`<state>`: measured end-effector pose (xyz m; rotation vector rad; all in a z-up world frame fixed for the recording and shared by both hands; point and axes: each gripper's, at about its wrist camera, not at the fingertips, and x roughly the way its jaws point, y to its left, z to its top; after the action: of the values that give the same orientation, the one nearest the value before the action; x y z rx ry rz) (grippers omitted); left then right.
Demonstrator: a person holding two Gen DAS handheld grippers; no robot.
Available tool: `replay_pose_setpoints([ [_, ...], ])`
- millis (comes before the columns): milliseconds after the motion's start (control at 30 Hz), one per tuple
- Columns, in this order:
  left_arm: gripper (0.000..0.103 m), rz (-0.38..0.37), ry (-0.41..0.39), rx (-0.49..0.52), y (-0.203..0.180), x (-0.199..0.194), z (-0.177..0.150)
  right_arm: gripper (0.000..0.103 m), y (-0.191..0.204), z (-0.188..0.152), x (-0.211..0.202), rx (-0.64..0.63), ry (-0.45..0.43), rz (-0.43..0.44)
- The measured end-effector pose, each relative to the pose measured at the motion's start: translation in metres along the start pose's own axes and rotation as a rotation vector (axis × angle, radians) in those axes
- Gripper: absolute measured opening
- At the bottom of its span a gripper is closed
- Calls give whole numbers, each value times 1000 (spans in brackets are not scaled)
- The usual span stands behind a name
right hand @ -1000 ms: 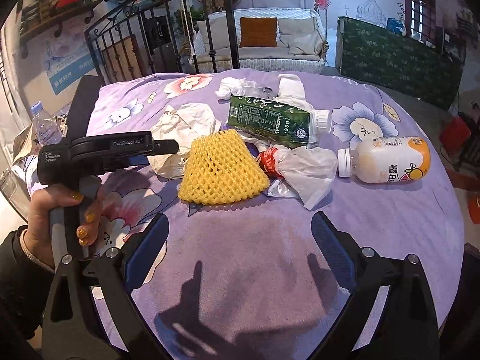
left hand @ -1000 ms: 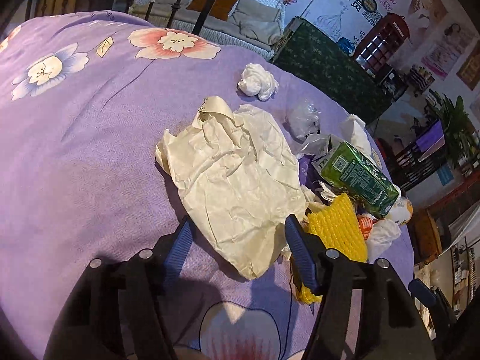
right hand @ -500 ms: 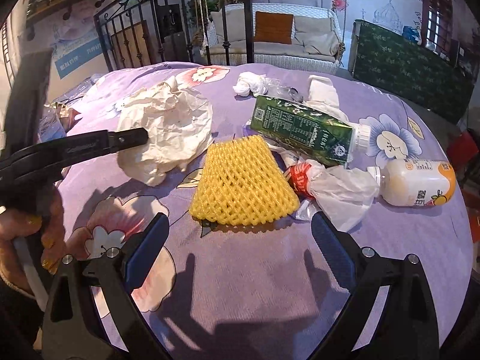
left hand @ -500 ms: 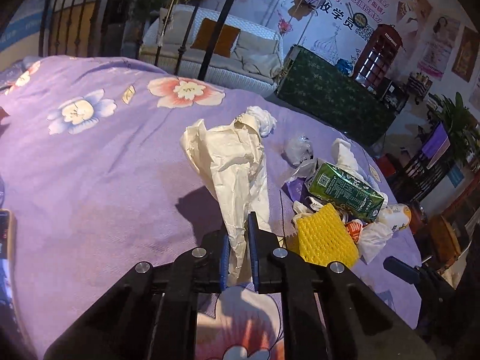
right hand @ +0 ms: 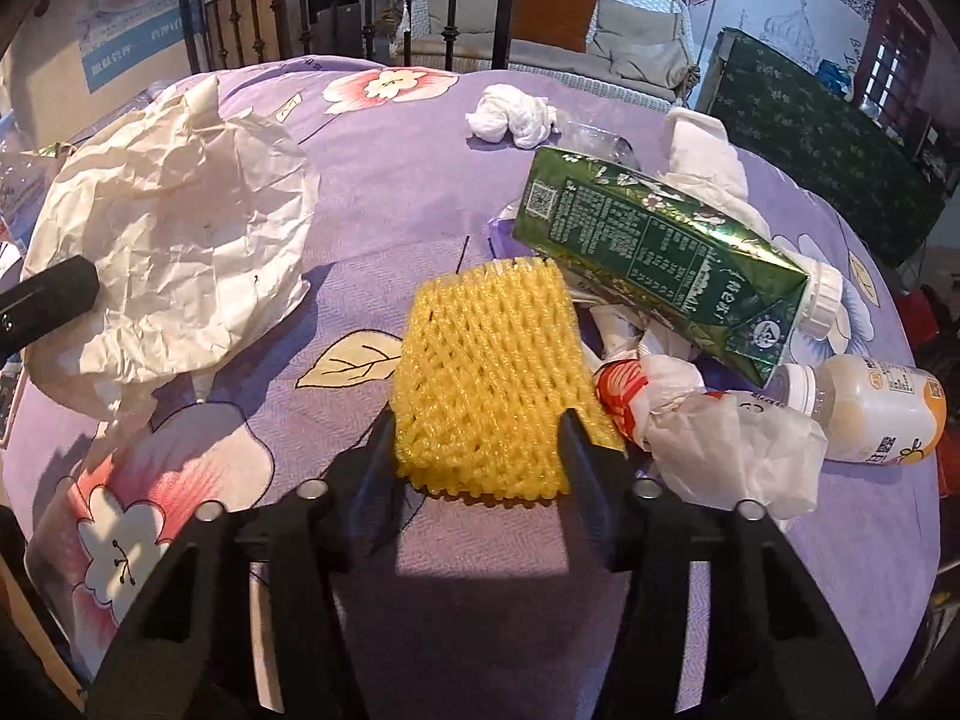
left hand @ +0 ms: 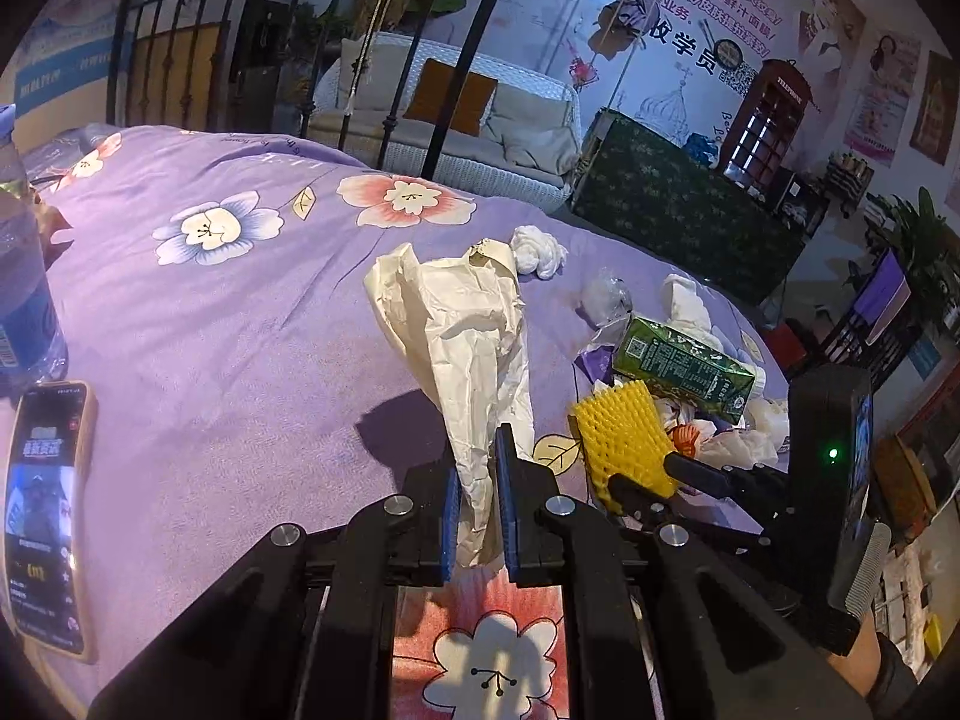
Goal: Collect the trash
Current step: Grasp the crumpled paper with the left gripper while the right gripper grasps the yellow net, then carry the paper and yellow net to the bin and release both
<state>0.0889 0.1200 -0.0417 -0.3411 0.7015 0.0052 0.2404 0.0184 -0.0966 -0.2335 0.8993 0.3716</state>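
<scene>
My left gripper [left hand: 477, 483] is shut on a crumpled cream paper sheet [left hand: 462, 324] and holds it lifted above the purple flowered cloth [left hand: 240, 324]. The paper also shows at the left of the right wrist view [right hand: 174, 228]. My right gripper [right hand: 480, 438] has its jaws on either side of a yellow foam fruit net [right hand: 492, 372], touching its near edge; it looks closed onto it. The right gripper's fingers [left hand: 672, 471] reach the net [left hand: 624, 432] in the left wrist view.
A green carton [right hand: 654, 246], a white bottle [right hand: 870, 402], a white plastic wrapper [right hand: 726, 444] and a white tissue ball [right hand: 510, 117] lie beyond the net. A phone [left hand: 45, 510] and a water bottle [left hand: 24, 276] stand at the left.
My left gripper has shut on the cream paper and lifted it. My right gripper has moved forward and narrowed its jaws around the yellow net.
</scene>
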Motion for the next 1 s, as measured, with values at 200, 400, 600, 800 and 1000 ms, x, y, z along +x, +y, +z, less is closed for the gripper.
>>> replay_pose_setpoints([
  [200, 11, -13, -2, 2, -3, -2, -3, 19, -11, -9, -17, 67, -23, 77],
  [400, 11, -43, -19, 19, -11, -12, -4, 18, -21, -26, -55, 128, -88, 129],
  [600, 11, -104, -52, 62, -39, -29, -9, 18, -32, -45, -97, 187, -149, 159],
  [800, 11, -184, -56, 128, -76, -39, -19, 18, -56, -72, -139, 256, -211, 127],
  [1000, 11, -275, -44, 212, -114, -42, -30, 18, -91, -102, -172, 340, -246, 48],
])
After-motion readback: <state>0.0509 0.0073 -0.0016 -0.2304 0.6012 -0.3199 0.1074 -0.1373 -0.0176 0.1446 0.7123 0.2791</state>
